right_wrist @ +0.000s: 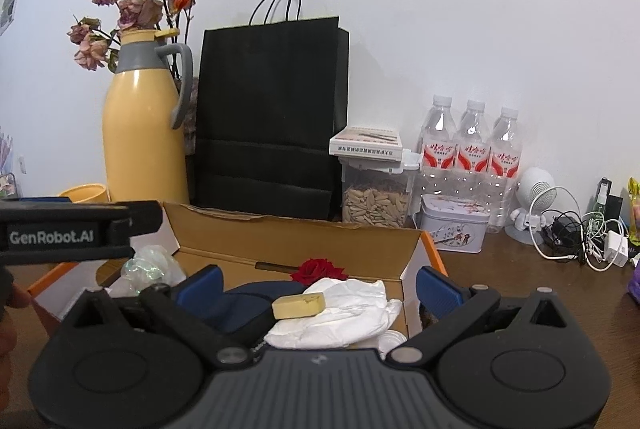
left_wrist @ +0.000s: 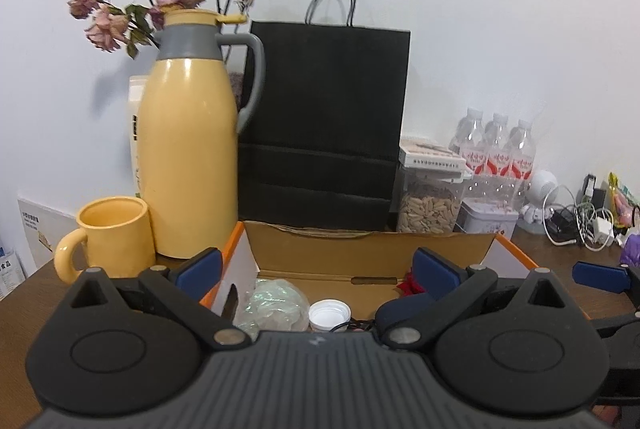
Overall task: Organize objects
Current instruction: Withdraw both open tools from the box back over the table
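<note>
Open cardboard box [right_wrist: 296, 245] just ahead of both claws, on tabletop [right_wrist: 520, 281]. Right claw [right_wrist: 318, 287] spread wide, empty, above white cloth [right_wrist: 344, 313] and tan block [right_wrist: 298, 305]. Left claw [left_wrist: 318, 269] likewise agape, holding nothing, above white cap [left_wrist: 330, 313]. Risk: block perched loosely on cloth, likely to slide off if nudged.
</note>
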`<state>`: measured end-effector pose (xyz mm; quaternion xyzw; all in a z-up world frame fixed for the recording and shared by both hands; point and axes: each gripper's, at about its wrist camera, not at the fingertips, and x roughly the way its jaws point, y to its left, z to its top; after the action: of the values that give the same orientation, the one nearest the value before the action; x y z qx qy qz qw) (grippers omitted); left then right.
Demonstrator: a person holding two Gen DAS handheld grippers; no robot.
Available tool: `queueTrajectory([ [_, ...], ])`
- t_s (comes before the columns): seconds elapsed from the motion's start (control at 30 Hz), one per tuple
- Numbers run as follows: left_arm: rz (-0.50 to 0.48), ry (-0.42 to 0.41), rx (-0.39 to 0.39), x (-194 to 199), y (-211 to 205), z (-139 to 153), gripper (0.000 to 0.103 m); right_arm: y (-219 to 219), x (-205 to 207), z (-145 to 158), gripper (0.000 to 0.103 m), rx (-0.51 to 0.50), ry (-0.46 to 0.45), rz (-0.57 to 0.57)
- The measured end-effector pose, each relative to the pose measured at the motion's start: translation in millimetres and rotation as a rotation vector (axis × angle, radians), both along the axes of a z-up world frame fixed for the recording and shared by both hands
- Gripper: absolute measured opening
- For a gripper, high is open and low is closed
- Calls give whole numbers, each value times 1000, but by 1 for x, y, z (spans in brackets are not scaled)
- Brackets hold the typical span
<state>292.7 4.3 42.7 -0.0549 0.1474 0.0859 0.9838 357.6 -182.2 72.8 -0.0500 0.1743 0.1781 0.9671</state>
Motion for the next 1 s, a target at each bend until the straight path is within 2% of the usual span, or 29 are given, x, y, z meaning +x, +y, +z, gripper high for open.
queueTrajectory([
  [0.47, -23, -21, 24, -53, -7, -9, 103, -20, -56, -10, 103, -30, -41, -6],
  [0.73, -39, 54, 30, -79, -10, -29, 103, -35, -81, -20, 103, -40, -10, -2],
  [1.0, -45, 135, 24, -91, -3, -47, 103, -61, -94, -43, 103, -53, 100, -60],
])
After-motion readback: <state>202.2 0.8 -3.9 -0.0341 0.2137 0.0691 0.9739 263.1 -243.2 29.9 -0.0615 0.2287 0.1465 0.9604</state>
